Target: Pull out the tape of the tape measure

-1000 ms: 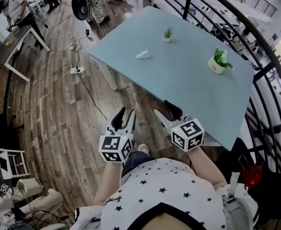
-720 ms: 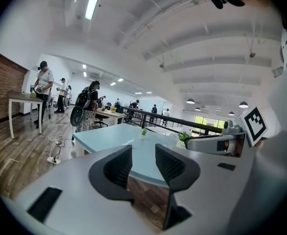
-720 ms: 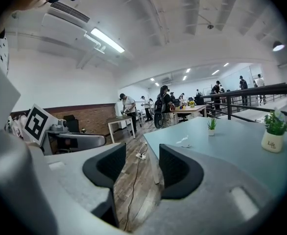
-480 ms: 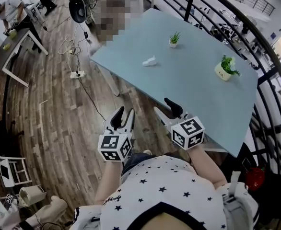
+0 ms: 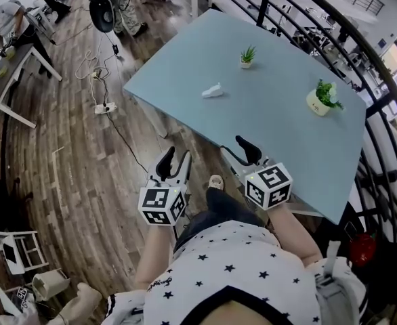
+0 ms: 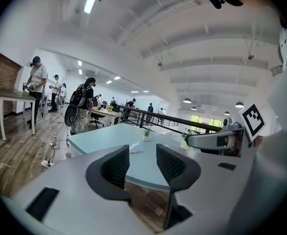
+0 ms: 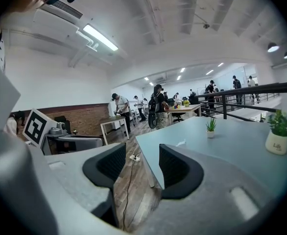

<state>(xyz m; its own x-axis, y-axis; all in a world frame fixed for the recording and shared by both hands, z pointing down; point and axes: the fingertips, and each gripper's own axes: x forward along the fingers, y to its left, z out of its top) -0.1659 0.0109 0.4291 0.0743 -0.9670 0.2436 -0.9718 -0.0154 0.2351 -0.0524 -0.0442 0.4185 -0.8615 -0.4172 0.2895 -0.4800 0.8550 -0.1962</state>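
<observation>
Left gripper [image 5: 176,161] at 7 o'clock of the desk [image 5: 273,120], off its edge and over the floor. Its jaws are opening and nothing is between them; the left gripper view shows only desk and floor through the gap. Right gripper [image 5: 238,151] is just beside it, at the desk's near edge, with its jaws released and empty too.

The task's thing is probably the small white object [image 5: 213,90] on the desk at 12 o'clock from both grippers, well apart from them. It is too small to confirm as a tape measure.

Risks:
- Neither gripper is near it yet, so a long reach over the desk makes a sloppy approach likely.
- The object looks small and light. If one gripper pulls the tape without the other pinning the body, it probably slides.
- A jaw tip could nudge it toward the small plant [image 5: 246,57] at 1 o'clock of it.
- The floor cable and power strip [image 5: 106,107] at 9 o'clock are a trip hazard if the person steps left.
</observation>
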